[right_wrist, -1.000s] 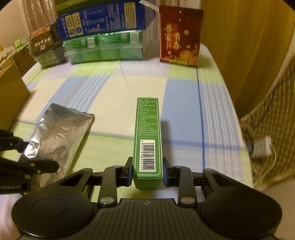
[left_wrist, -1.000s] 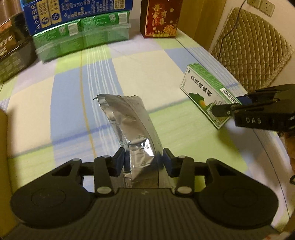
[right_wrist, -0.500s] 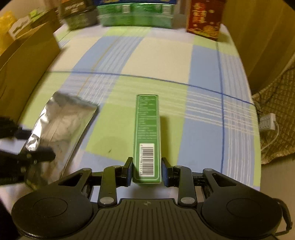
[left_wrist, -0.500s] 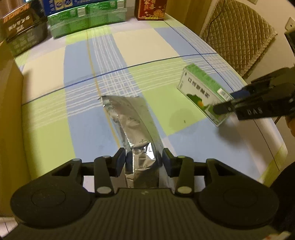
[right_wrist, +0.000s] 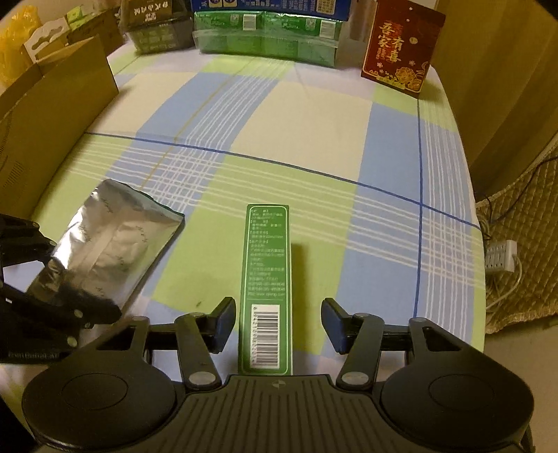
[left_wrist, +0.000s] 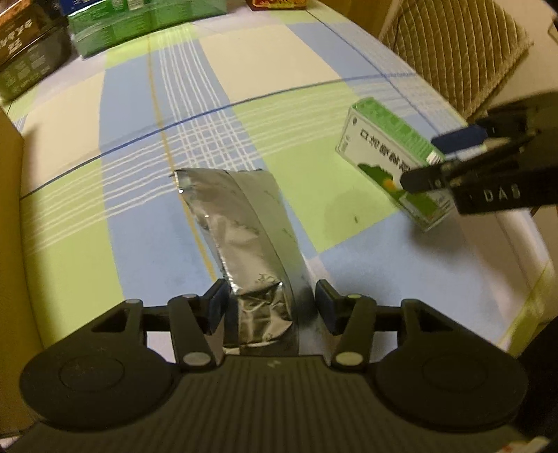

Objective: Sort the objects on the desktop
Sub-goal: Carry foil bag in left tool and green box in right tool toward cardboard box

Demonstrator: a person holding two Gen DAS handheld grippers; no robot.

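Note:
A silver foil pouch (left_wrist: 244, 237) lies on the checked tablecloth; its near end sits between the fingers of my left gripper (left_wrist: 272, 305), which are spread wider than the pouch. The pouch also shows in the right wrist view (right_wrist: 104, 251), with the left gripper (right_wrist: 45, 278) at its near end. A long green box (right_wrist: 266, 278) stands on edge on the cloth between the fingers of my right gripper (right_wrist: 279, 324), which are wide apart and off its sides. The box (left_wrist: 390, 156) and right gripper (left_wrist: 439, 163) show at the right of the left wrist view.
A cardboard box (right_wrist: 52, 115) stands along the left edge. At the far end are green packs (right_wrist: 265, 38), a dark box (right_wrist: 157, 24) and a red box (right_wrist: 401, 45). The table edge runs on the right, with a power strip (right_wrist: 500, 256) on the floor.
Both grippers have opened and let go: the left off the foil pouch, the right off the green box. Both objects now rest on the cloth nearer the front edge.

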